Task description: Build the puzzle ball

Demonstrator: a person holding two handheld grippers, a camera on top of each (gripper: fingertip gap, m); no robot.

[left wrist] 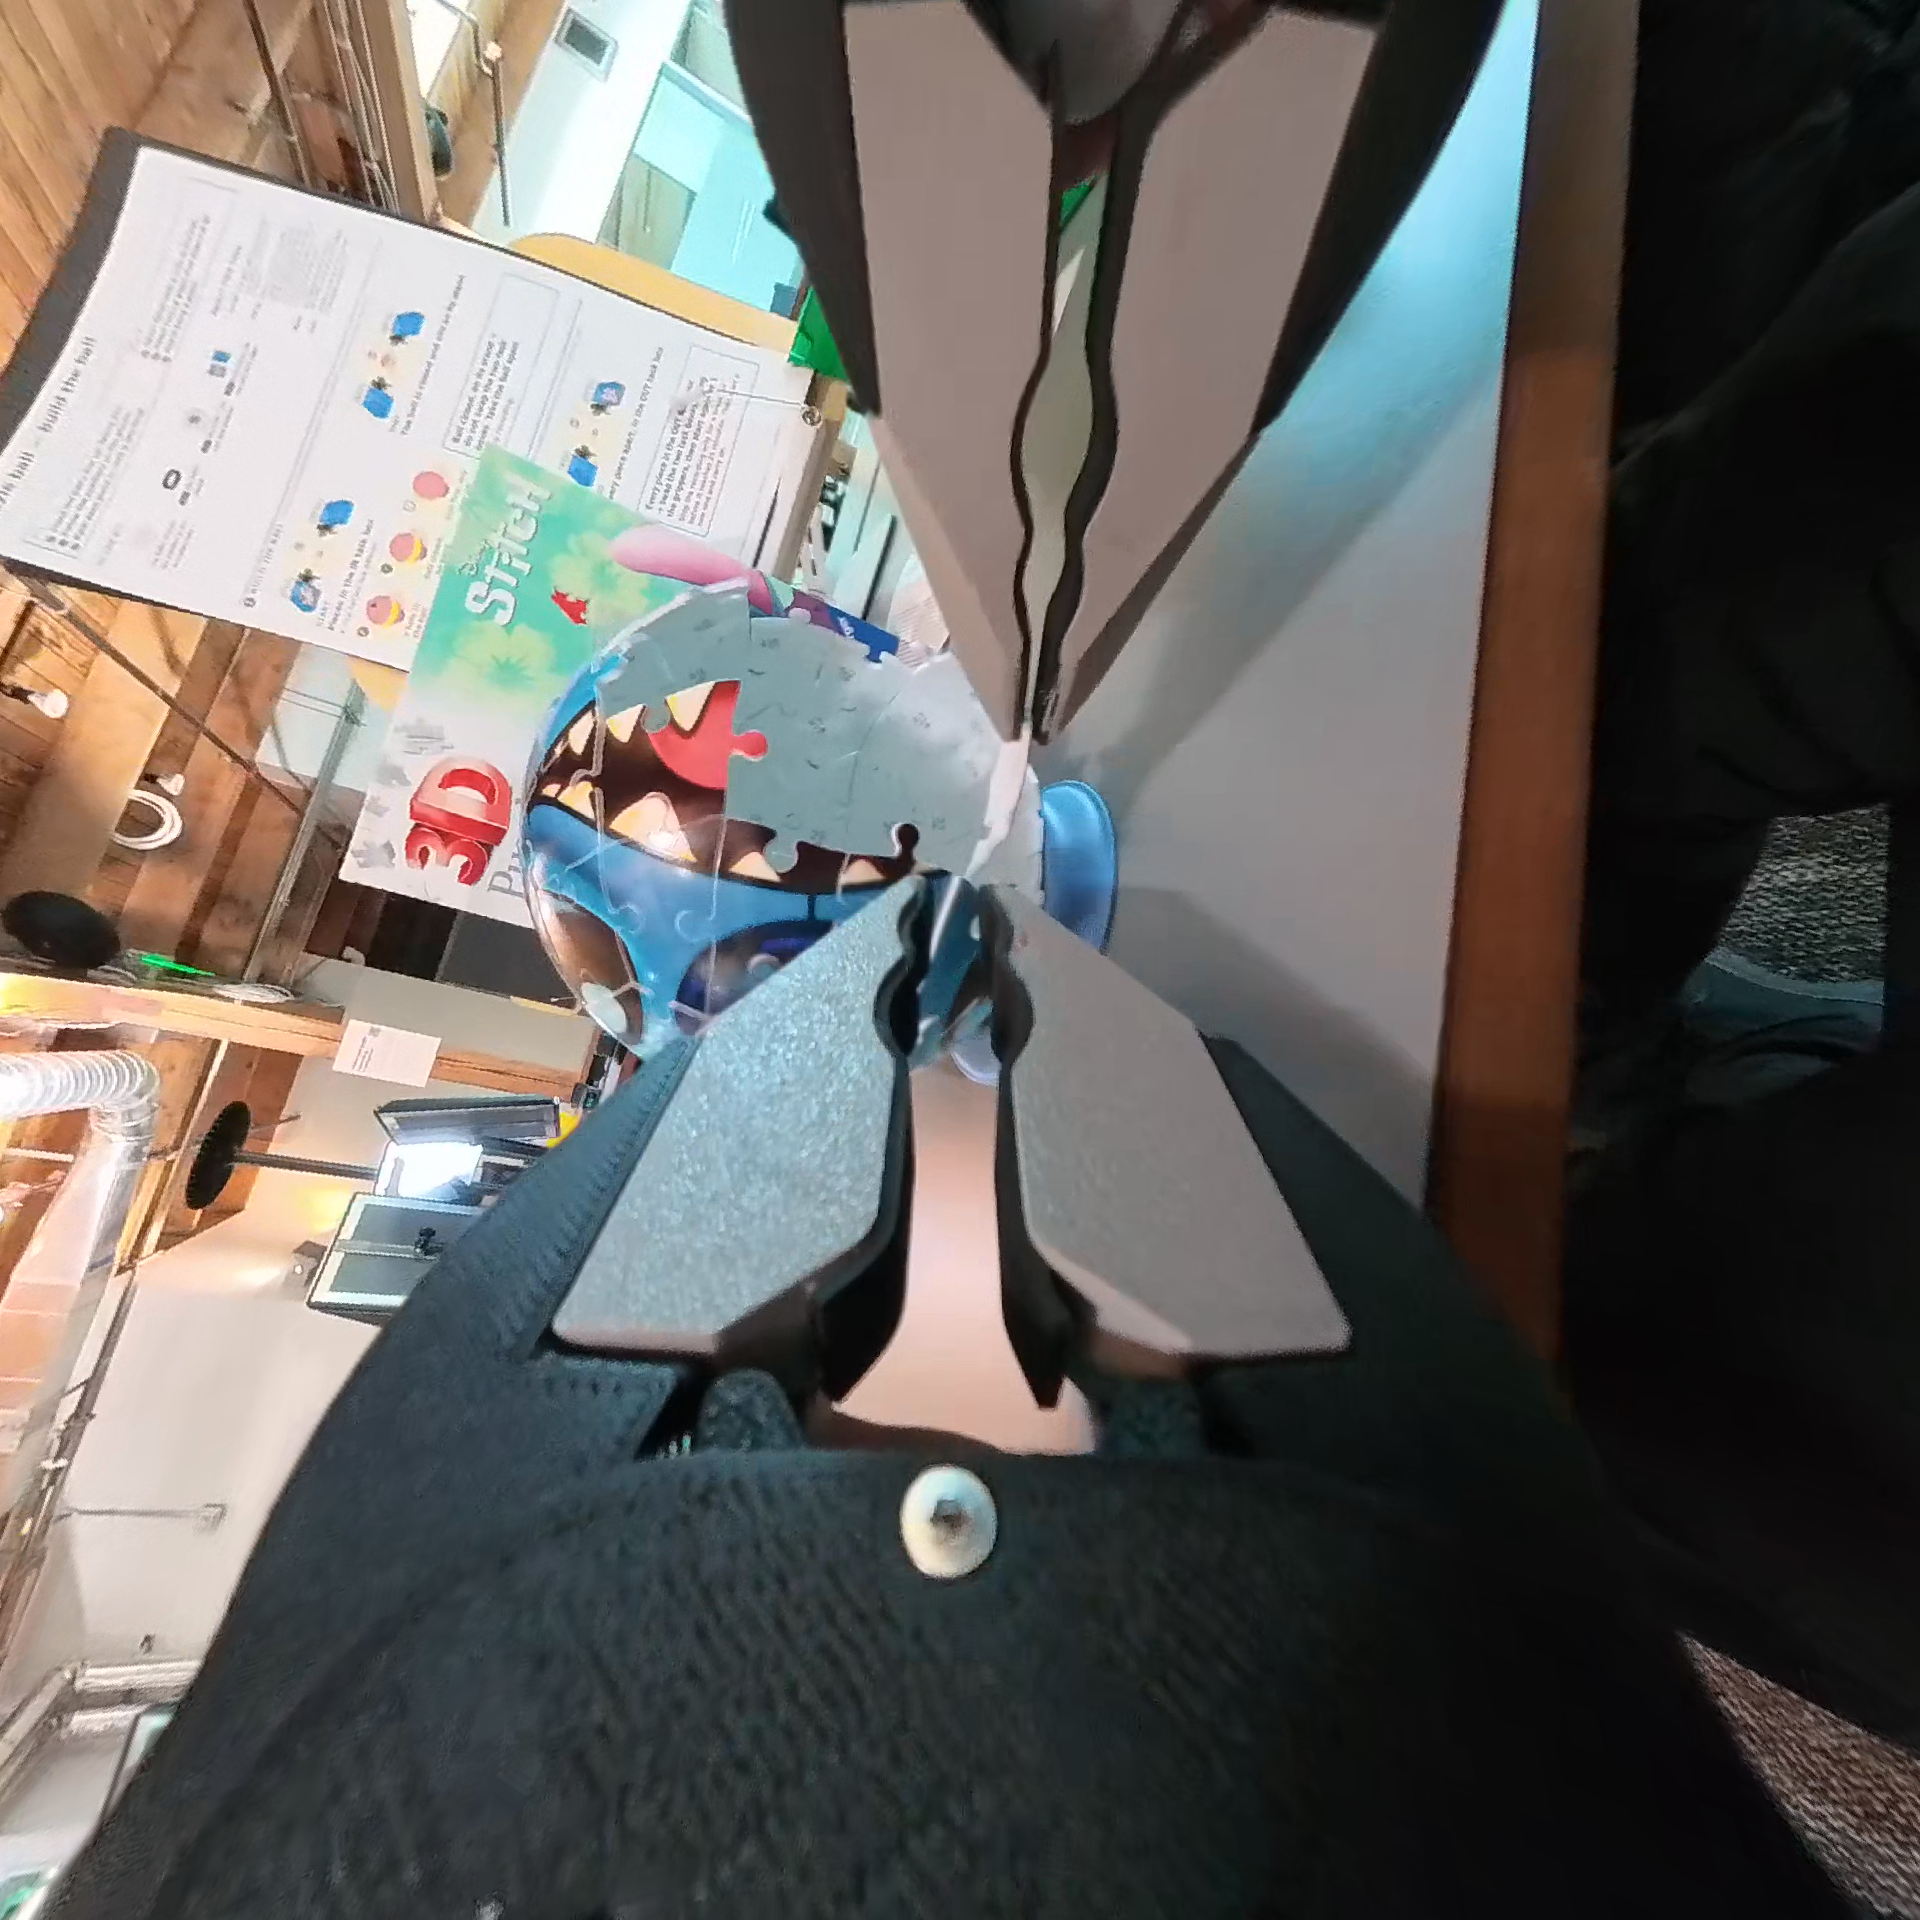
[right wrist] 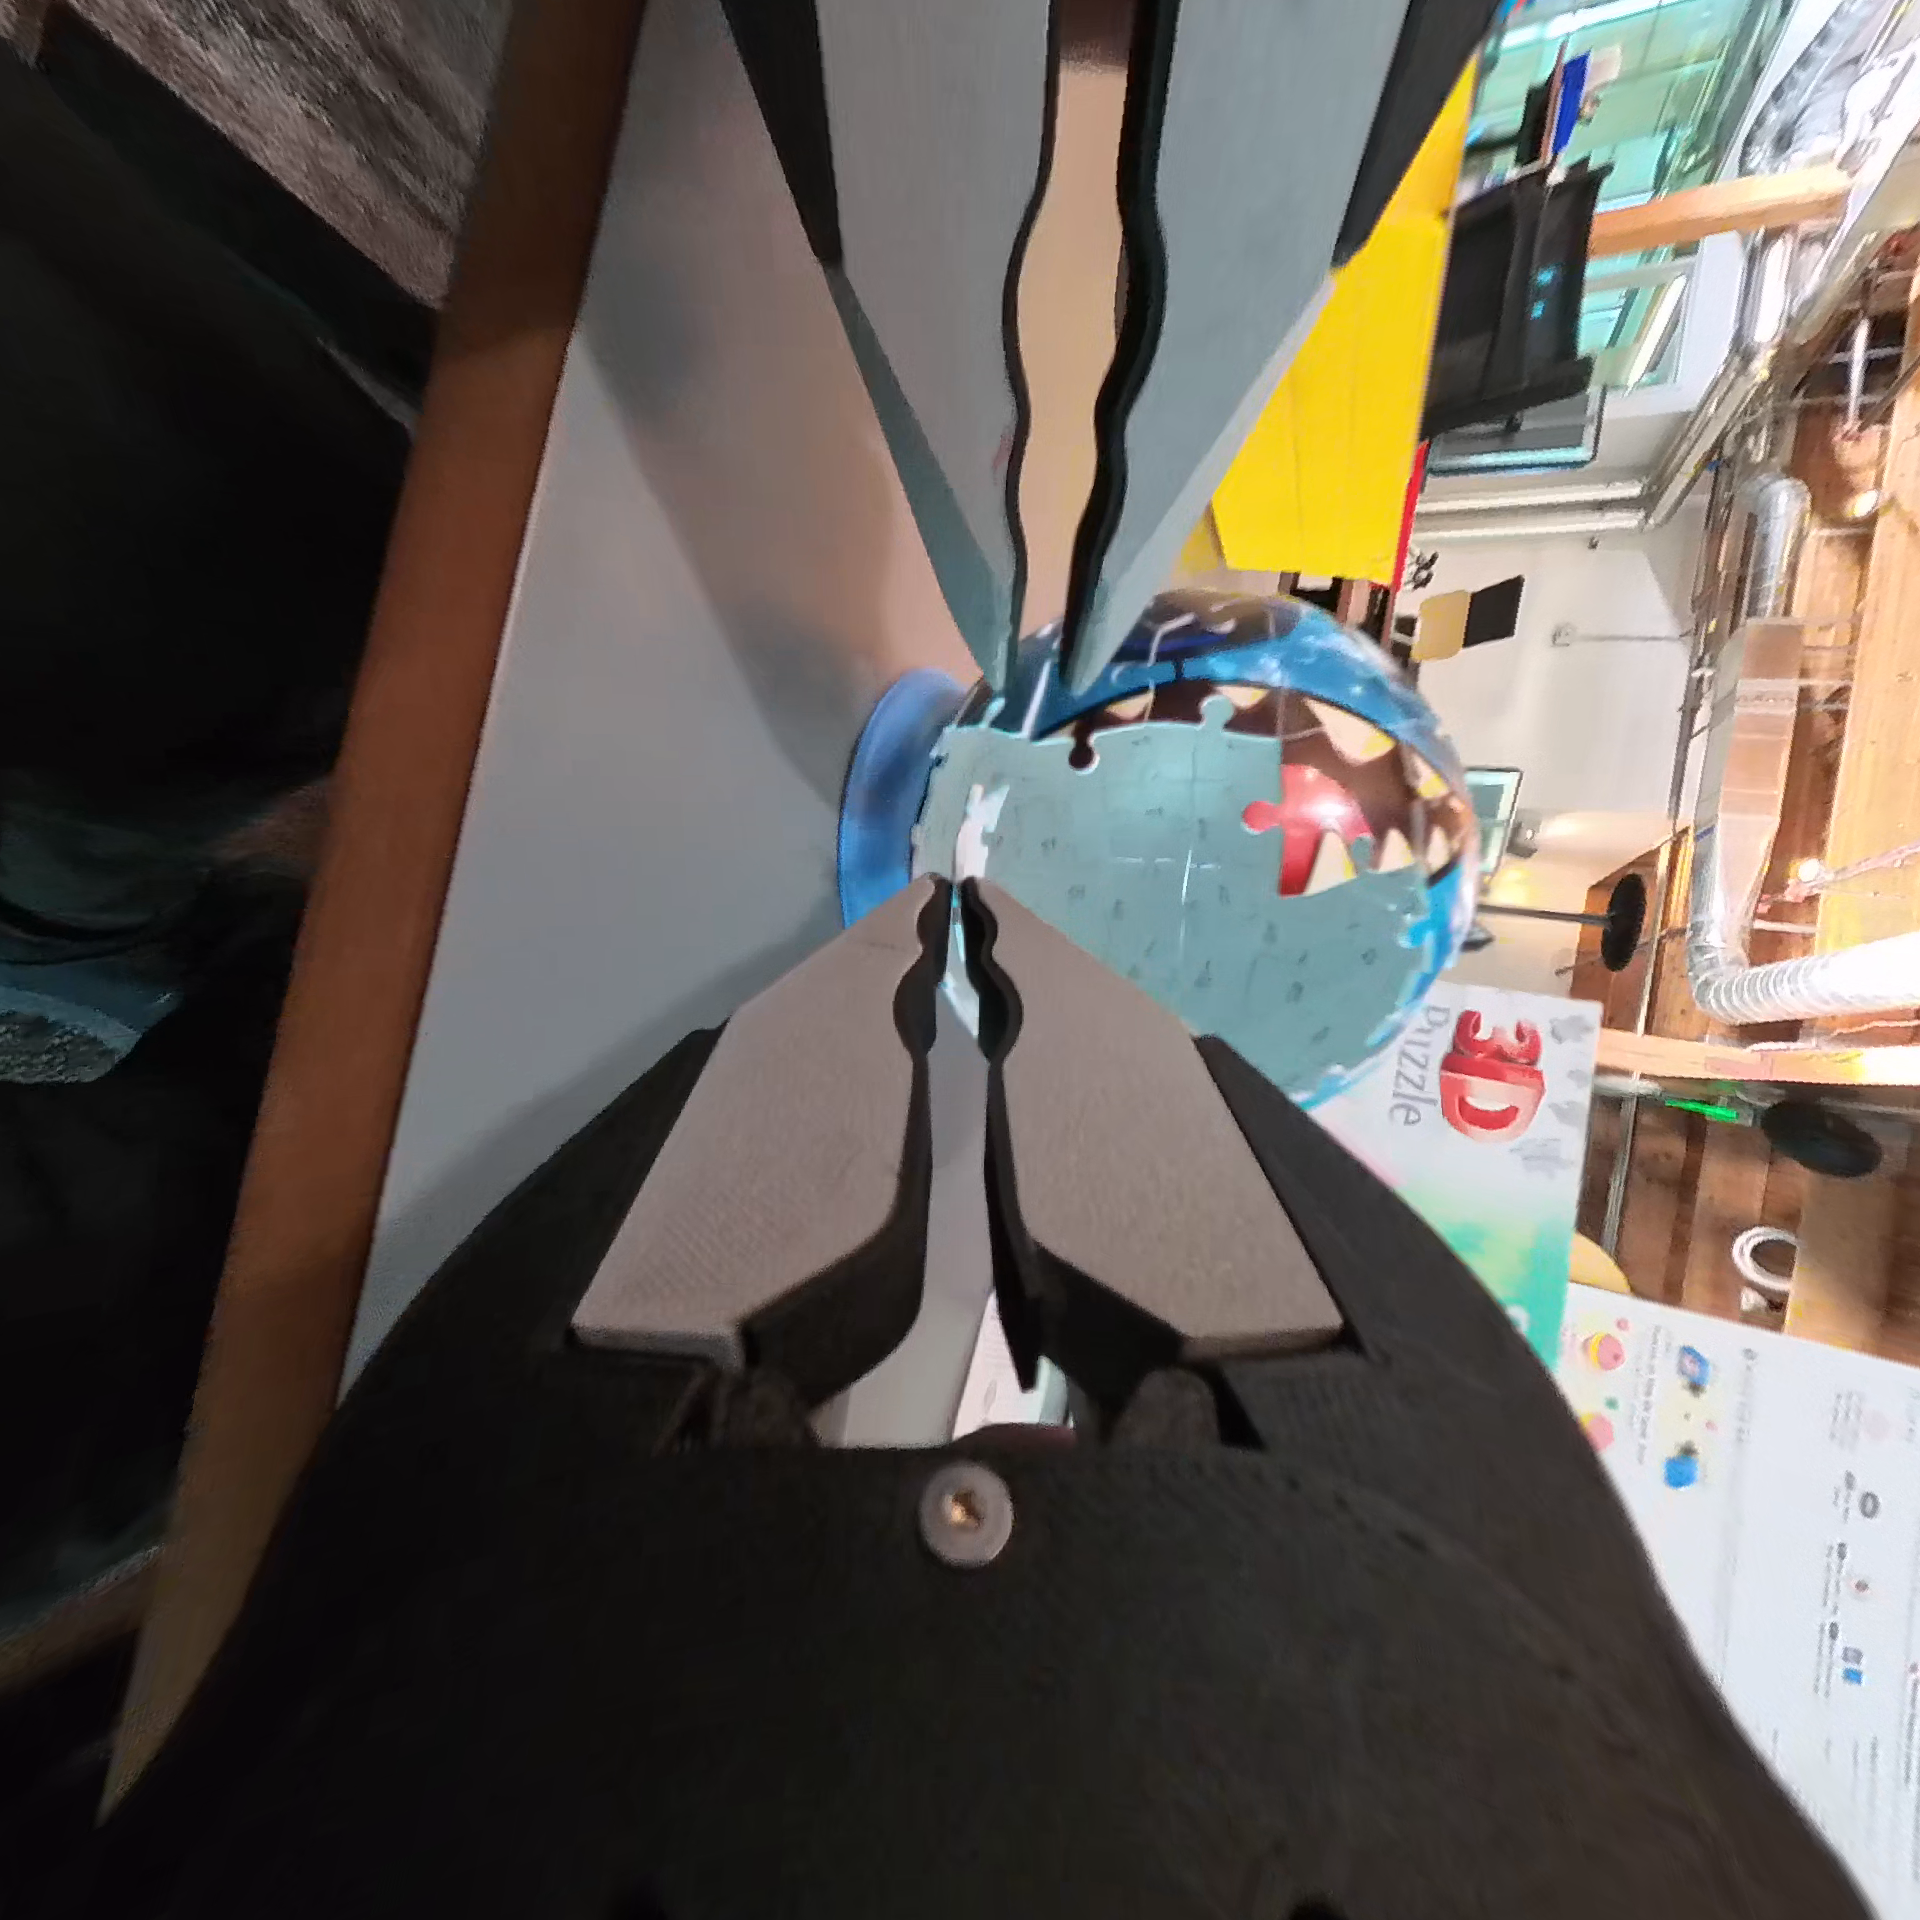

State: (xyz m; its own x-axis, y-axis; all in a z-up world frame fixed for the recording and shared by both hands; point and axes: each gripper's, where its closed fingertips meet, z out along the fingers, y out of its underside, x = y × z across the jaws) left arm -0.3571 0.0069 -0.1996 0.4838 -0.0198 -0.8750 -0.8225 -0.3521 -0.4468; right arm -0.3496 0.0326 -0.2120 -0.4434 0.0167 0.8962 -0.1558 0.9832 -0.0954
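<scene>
Left gripper point(left wrist: 951, 894) is seen nearest in the left wrist view, jaws nearly closed with only a thin gap at the tips, pinching the blue rim of the ball point(left wrist: 727, 831) at its lower side. Right gripper point(right wrist: 954, 896) is likewise almost closed in the right wrist view, tips clamped on the edge of the grey shell where a white scuff shows. Whether a loose piece is held there or just the shell edge cannot be told.

Ball is seated on a blue stand point(right wrist: 883, 790) on the white table point(right wrist: 665, 623), near its wooden edge. Roughly half the shell is assembled; grey piece backs face the cameras on one part, a printed mouth with teeth is seen through the open gap. A red piece point(right wrist: 1299, 826) is seen at the jagged edge of the gap. Box point(left wrist: 468, 727) and instruction sheet point(left wrist: 312, 416) are propped behind the ball.

Step judged: a shell section is being pressed or aligned at the seam while the ball is steadied. For this to go well, the left grip should be kept firm so the ball is not rolled off the stand, tabs should be lined up with slots before pressure is applied, and force should be directed along the curve, not inward, so the thin shell is not buckled or popped apart.
</scene>
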